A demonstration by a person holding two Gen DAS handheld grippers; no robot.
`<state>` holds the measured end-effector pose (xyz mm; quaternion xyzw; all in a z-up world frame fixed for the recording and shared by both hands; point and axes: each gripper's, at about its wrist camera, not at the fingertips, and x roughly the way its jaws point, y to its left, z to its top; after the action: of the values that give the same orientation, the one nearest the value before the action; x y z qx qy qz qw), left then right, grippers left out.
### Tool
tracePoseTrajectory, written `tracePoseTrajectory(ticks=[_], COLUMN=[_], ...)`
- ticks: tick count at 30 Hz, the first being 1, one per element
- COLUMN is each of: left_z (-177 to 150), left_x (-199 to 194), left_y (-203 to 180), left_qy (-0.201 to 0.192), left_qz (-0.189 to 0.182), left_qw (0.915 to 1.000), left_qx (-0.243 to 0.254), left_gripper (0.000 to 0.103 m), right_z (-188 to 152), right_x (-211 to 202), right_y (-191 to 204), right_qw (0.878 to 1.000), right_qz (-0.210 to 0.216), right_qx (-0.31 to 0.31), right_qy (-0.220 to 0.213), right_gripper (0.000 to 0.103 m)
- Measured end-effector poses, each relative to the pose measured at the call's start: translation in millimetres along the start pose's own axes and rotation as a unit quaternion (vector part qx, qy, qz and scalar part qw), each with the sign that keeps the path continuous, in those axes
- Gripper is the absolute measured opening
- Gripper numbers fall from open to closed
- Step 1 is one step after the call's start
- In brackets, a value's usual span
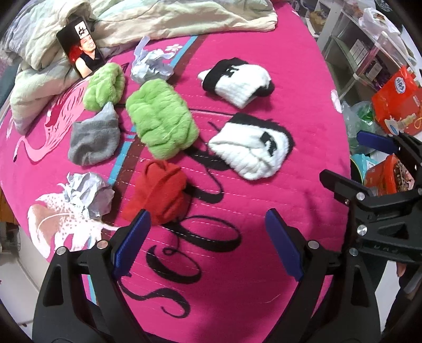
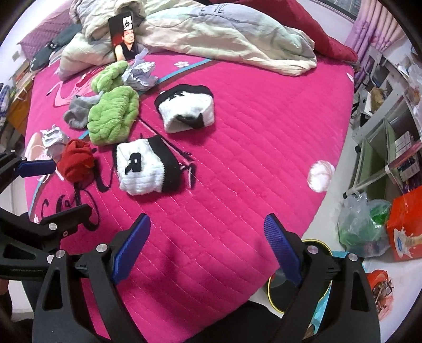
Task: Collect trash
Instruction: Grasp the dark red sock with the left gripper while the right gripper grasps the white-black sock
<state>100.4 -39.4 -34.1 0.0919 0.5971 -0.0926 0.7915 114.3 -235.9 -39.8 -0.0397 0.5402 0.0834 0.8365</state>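
Observation:
Two crumpled paper balls lie on the pink bed cover: one near the left edge (image 1: 88, 194), also in the right wrist view (image 2: 54, 139), and one far back by the green socks (image 1: 151, 66), also in the right wrist view (image 2: 139, 74). My left gripper (image 1: 208, 242) is open and empty, just in front of a red sock ball (image 1: 161, 192). My right gripper (image 2: 207, 245) is open and empty over the bed's near edge; it also shows in the left wrist view (image 1: 350, 158). A bin (image 2: 324, 253) with a yellow rim stands on the floor below the right gripper.
Green socks (image 1: 161, 121), a grey sock (image 1: 93, 142) and two black-and-white socks (image 1: 250, 147) lie mid-bed. A phone (image 1: 80, 47) leans on a rumpled quilt (image 1: 171, 18) at the back. A white-pink ball (image 2: 320, 175) sits near the bed's right edge. Bags and an orange box (image 2: 406, 224) crowd the floor.

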Motion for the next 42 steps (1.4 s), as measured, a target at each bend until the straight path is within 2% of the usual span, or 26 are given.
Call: tracePoseTrajectory(ticks=[9,12,21,25,27,28,30,32,40,42], left_z=[-2,2,13,17,17,16,15,12,1,1], left_x=[15,19,41,55,57,57,53,46,41,42], left_y=[22,27,45,53,51,48,44,41,43,44], left_qy=[0.011,0.012,0.026,0.046,0.044,0.039,0.03,0.021,0.02,0.022], left_qz=[-0.009,-0.011,-0.013,-0.027,-0.027,-0.023,-0.036,-0.032,-0.037,-0.033], left_qw=[0.9998,0.9997,0.9991,0.9983,0.9982,0.9983,0.9979,0.9979,0.9982,0.9985], left_qx=[0.016,0.017,0.031,0.024,0.031,0.038,0.045,0.052,0.042,0.038], left_gripper=[0.087,0.091,0.096,0.096,0.096,0.094,0.066,0.049,0.048,0.048], right_z=[13,17,28,32,34,35,37,40,51,55], right_x=[11,16,33,40,44,46,48,50,65,70], right_y=[16,21,33,36,37,37,37,38,52,54], right_qw=[1.0,1.0,0.999,0.998,0.998,0.998,0.998,0.997,0.994,0.993], right_qz=[0.002,0.006,0.01,0.012,0.015,0.017,0.024,0.032,0.063,0.079], right_qx=[-0.02,-0.026,-0.046,-0.05,-0.05,-0.05,-0.048,-0.049,-0.069,-0.07], right_qy=[0.01,0.012,0.026,0.031,0.034,0.036,0.04,0.043,0.052,0.053], right_gripper=[0.084,0.085,0.086,0.086,0.086,0.086,0.086,0.086,0.086,0.076])
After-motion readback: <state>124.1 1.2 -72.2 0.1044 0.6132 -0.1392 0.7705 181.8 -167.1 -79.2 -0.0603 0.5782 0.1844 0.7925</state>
